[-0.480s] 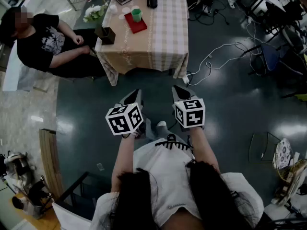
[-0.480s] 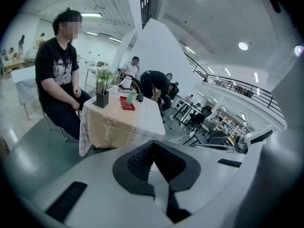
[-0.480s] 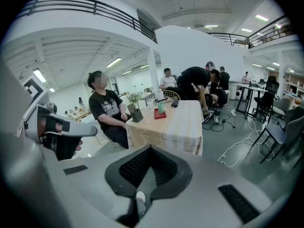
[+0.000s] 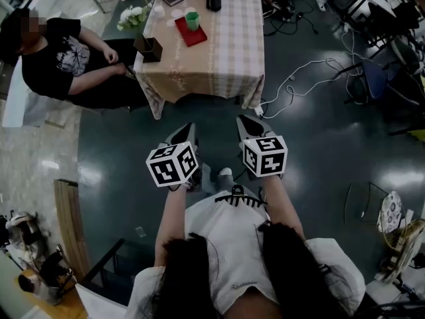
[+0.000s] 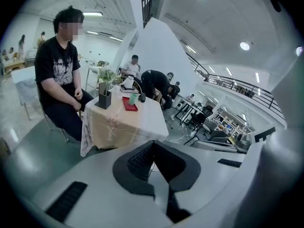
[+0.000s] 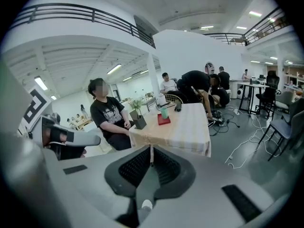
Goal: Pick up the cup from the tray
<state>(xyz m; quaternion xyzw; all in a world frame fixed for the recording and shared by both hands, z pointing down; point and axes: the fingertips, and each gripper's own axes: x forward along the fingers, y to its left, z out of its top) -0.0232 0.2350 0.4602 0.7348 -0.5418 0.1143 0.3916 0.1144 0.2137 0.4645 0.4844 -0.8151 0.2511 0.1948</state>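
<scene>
Both grippers are held low and close in front of the body, side by side, noses pointing ahead over the floor.
- Left gripper [image 4: 186, 130]: jaws closed tip to tip, nothing between them.
- Right gripper [image 4: 249, 123]: jaws also fully together, empty.
- Forearms are bent and tucked near the torso; no reach has begun.

The tabletop [image 4: 226, 52], under a checked cloth, lies ahead and well apart from both grippers. A seated person [image 4: 60, 58] is at its left side.

The cup [image 4: 192, 20], small and green, stands upright on the red tray [image 4: 192, 35] toward the tabletop's far left part.

Handling, as judged:
- Likely light, with a stiff and fairly smooth wall, so it may slip or tip under a hard pinch.
- Contents can't be seen from here.
- Best hold looks to be across the body at mid-height, jaws opened wide beforehand, then a straight lift clear of the tray.
- The tray looks thin and may shift if nudged.
</scene>
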